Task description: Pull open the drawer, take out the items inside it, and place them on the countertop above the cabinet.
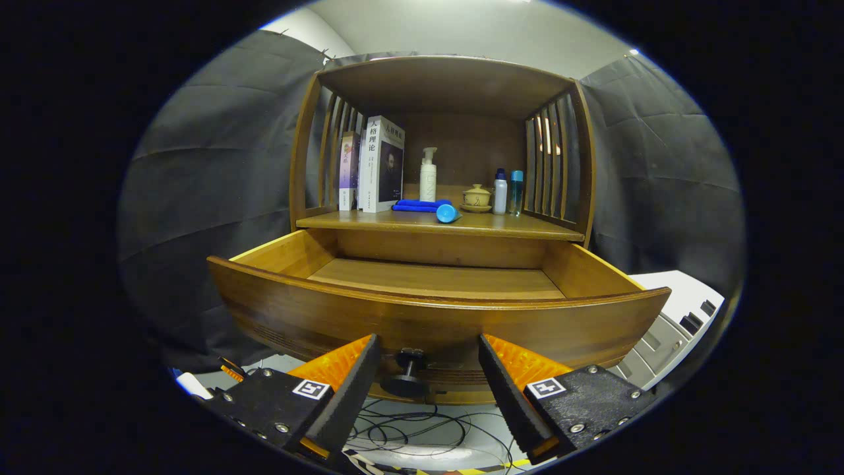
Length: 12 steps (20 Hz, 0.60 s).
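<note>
Drawer (435, 316) is pulled well out of the cabinet (448, 132), its curved front panel just ahead of the tongs (428, 359). Visible part of the drawer floor is bare wood; the strip right behind the front panel is hidden, so I cannot tell whether anything lies there.

Knob (407, 376) on the drawer front sits between the tong fingers, nearer the left one. Tongs are apart; neither finger touches the knob. Judgement: the spread, level pose fits a grip on the knob for moving the drawer, since it is the only handle on that face.

Table (461, 224) above the drawer, beyond the tongs, carries: two books (372, 168) upright against the left slats, a white pump bottle (428, 175), a folded blue cloth (419, 205) with a blue round item (446, 213) lying near the front edge, a small lidded teacup (476, 197), and two small bottles (508, 192) by the right slats. Judgement: the cloth and blue item lie loose and forward, as things set down from below would; the retrieval looks largely done.

Cables (422, 429) lie on the floor under the tongs.
</note>
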Available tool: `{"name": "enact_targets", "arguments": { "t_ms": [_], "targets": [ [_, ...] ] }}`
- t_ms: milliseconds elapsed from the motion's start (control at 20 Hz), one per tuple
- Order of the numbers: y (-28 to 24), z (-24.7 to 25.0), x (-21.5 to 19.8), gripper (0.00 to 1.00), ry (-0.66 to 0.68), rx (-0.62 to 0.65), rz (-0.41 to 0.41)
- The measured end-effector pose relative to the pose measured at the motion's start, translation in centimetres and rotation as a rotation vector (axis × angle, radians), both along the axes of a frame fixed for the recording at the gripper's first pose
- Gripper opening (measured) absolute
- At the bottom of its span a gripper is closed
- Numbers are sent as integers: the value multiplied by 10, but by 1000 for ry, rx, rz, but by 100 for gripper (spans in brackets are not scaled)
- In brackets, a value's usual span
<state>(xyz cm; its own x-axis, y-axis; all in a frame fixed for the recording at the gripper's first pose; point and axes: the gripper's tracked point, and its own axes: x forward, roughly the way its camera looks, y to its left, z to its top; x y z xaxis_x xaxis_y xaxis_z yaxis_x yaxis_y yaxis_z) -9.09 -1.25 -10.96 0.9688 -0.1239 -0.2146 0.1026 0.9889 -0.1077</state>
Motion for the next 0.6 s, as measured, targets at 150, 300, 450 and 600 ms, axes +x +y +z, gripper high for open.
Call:
{"name": "enact_targets", "arguments": {
  "t_ms": [150, 300, 450, 600],
  "targets": [
    [-8, 1, 8, 93, 6, 2, -19],
    [-16, 2, 19, 93, 16, 19, -45],
    [-21, 2, 28, 93, 16, -35, -34],
    [-21, 3, 36, 93, 9, -48, -39]
  ]
}}
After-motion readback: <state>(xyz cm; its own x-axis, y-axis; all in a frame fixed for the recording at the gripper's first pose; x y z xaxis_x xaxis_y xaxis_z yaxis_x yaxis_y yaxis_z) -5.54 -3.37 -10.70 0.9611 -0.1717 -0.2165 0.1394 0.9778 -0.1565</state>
